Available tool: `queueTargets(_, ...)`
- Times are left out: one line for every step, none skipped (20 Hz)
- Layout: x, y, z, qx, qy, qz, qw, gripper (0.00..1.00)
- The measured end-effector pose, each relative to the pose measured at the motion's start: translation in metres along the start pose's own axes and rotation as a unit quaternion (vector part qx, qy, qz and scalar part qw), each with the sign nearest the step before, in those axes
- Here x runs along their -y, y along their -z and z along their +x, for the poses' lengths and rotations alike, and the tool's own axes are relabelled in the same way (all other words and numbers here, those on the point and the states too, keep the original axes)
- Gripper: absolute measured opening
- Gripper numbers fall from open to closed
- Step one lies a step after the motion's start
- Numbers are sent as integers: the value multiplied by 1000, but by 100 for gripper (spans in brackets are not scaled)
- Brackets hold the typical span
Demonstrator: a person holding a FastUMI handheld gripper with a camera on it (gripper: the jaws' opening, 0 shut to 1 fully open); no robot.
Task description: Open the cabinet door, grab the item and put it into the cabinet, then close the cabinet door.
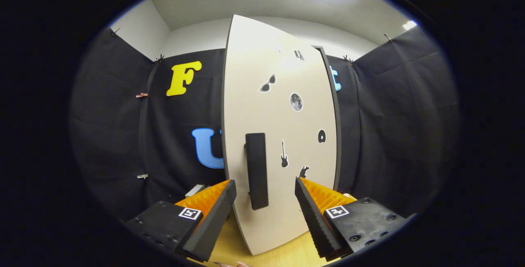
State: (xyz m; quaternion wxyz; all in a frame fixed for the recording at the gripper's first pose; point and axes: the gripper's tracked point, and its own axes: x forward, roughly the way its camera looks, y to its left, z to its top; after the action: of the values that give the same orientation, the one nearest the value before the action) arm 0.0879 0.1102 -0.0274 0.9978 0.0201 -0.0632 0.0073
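A tall pale cabinet door stands upright just ahead of my fingers, with several small dark stickers on its face. A black upright handle is fixed near the door's left edge. My gripper is open, one finger on each side of the handle's lower part, neither finger touching it. The door appears turned slightly, with a dark edge of the cabinet showing along its right side. I cannot tell whether the door is fully closed. A small grey item peeks out behind the left finger, mostly hidden.
The cabinet stands on a light wooden tabletop. Black cloth walls close in on the left, behind and right. Fingertips of a person's hand show at the near edge of the table.
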Motion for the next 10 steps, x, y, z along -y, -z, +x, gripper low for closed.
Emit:
queueTargets(-1,1,0,-1,2,2,1000,94)
queueTargets(-3,3,0,-4,2,3,1000,94)
queueTargets(-5,5,1,-8,1,3,1000,94)
queueTargets(-6,6,1,-12,-1,1,1000,94)
queueTargets(-8,8,2,-15,-3,-2,1000,94)
queueTargets(-8,9,1,-16,-5,-4,1000,94)
queueTargets(-8,8,1,-16,-7,-6,1000,94)
queueTargets(-7,7,1,-16,-9,-8,1000,94)
queueTargets(-7,6,0,-16,-11,-9,1000,94)
queueTargets(-6,5,-1,-15,-12,-10,1000,94)
